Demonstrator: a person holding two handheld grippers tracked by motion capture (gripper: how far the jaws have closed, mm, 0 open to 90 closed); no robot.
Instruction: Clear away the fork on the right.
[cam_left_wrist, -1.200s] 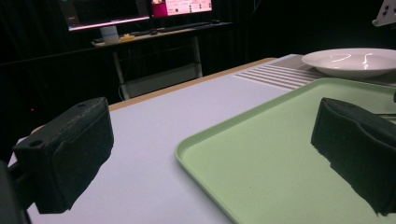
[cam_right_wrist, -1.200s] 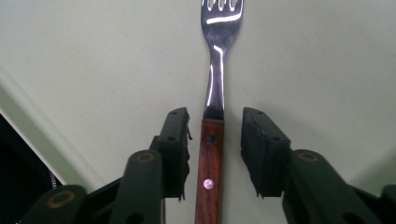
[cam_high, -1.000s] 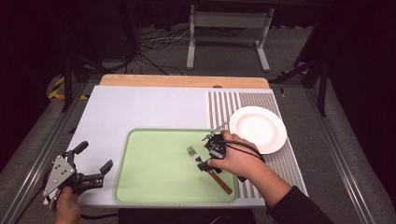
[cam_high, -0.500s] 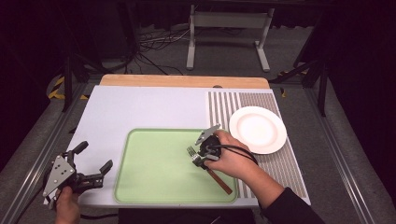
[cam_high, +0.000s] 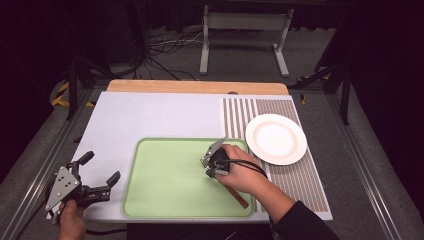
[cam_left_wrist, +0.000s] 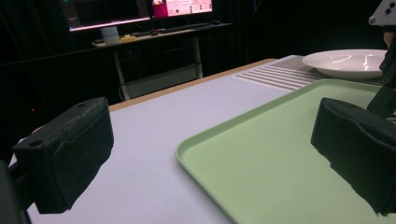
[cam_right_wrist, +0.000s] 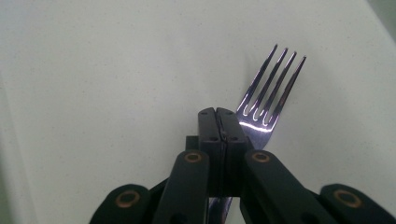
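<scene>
A metal fork (cam_right_wrist: 268, 93) with a brown handle (cam_high: 239, 196) lies on the green tray (cam_high: 165, 180), tines pointing up-left. My right gripper (cam_high: 212, 161) is down over the fork's neck. In the right gripper view its jaws are pressed together with no gap, and the fork's neck runs beneath them while the tines stick out past the tips to the right. My left gripper (cam_high: 97, 177) is held at the table's front left corner, beside the tray's left rim (cam_left_wrist: 205, 158). Its jaws stand wide apart with nothing between them.
A white plate (cam_high: 276, 138) sits on the ribbed mat (cam_high: 295, 180) to the right of the tray. The white tabletop (cam_high: 150, 117) stretches behind the tray, with a wooden strip (cam_high: 197, 86) along its far edge.
My right gripper has moved left and down from the plate's edge onto the fork's neck. The left gripper has stayed where it was.
</scene>
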